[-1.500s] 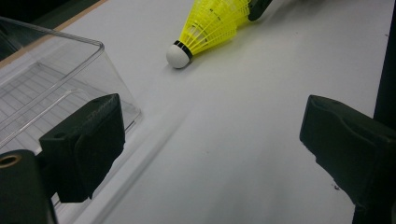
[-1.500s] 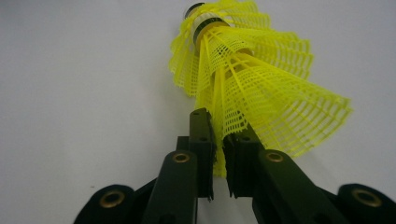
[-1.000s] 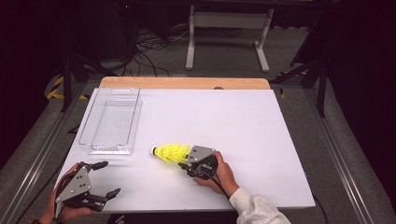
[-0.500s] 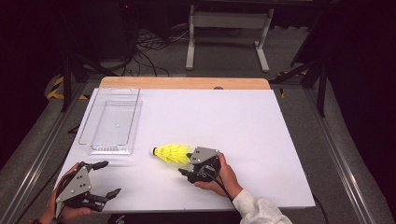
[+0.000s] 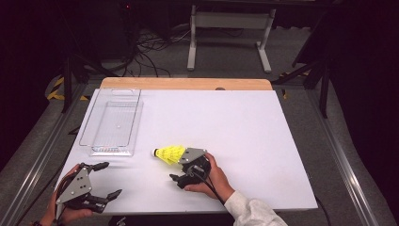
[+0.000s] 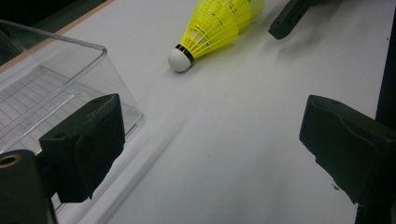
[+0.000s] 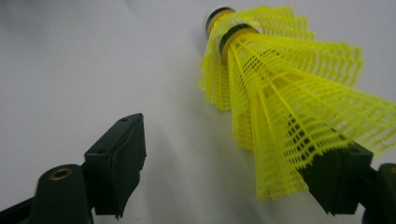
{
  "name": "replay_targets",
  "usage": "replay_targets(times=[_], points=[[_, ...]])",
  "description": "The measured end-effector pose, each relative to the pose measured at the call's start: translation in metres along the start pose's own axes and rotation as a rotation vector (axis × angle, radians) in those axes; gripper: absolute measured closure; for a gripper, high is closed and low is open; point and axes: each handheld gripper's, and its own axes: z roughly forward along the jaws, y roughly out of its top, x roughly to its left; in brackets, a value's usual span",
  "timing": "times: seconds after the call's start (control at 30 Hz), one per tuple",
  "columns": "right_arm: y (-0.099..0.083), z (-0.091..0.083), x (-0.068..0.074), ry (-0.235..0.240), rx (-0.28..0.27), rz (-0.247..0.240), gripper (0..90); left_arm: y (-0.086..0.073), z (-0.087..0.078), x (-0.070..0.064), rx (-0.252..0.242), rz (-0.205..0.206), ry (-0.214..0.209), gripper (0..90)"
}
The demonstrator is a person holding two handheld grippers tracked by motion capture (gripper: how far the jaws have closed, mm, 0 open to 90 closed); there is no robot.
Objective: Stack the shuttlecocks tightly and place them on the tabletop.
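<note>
The yellow shuttlecock [image 5: 170, 154] lies on its side on the white desk [image 5: 244, 136], just off the near right corner of the clear tray [image 5: 113, 122], with the right tongs [image 5: 181, 170] spread wide against its skirt and the left tongs [image 5: 107, 180] likewise wide, well apart from it.

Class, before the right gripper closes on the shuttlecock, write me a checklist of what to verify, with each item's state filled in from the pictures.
1. Right gripper open: ok, jaws stand apart.
2. Shuttlecock between the jaws: not ok; in the right gripper view its skirt lies over one jaw, off to the side of the gap.
3. Shuttlecock lying on the table, cork pointing away from the gripper: ok.
4. Clear tray empty and free to receive: ok.
5. Left gripper out of the way: ok, open near the table's front left corner.
6. Skirt undamaged: cannot tell.
</note>
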Motion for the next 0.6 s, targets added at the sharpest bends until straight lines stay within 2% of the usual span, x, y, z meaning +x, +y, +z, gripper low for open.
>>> replay_targets(times=[0.13, 0.23, 0.3, 0.37, 0.43, 0.6], points=[[0.006, 0.006, 0.000, -0.026, -0.024, 0.095, 20.1, 0.000, 0.000, 0.001, -0.002, -0.005, 0.003, 7.8], [0.008, 0.010, 0.001, -0.037, -0.029, 0.137, 20.5, 0.000, 0.001, 0.000, 0.002, -0.003, 0.002, 7.7], [0.009, 0.011, 0.002, -0.043, -0.033, 0.147, 20.5, 0.000, 0.001, 0.000, 0.001, -0.003, 0.003, 7.7], [0.013, 0.013, 0.006, -0.073, -0.049, 0.158, 22.0, 0.000, 0.001, 0.000, 0.002, -0.005, 0.004, 7.7], [0.013, 0.016, 0.008, -0.095, -0.042, 0.161, 24.2, 0.000, 0.001, 0.000, 0.003, -0.005, 0.003, 7.7], [0.013, 0.020, 0.007, -0.137, -0.052, 0.186, 27.5, -0.001, 0.001, 0.001, 0.005, -0.002, -0.003, 7.6]])
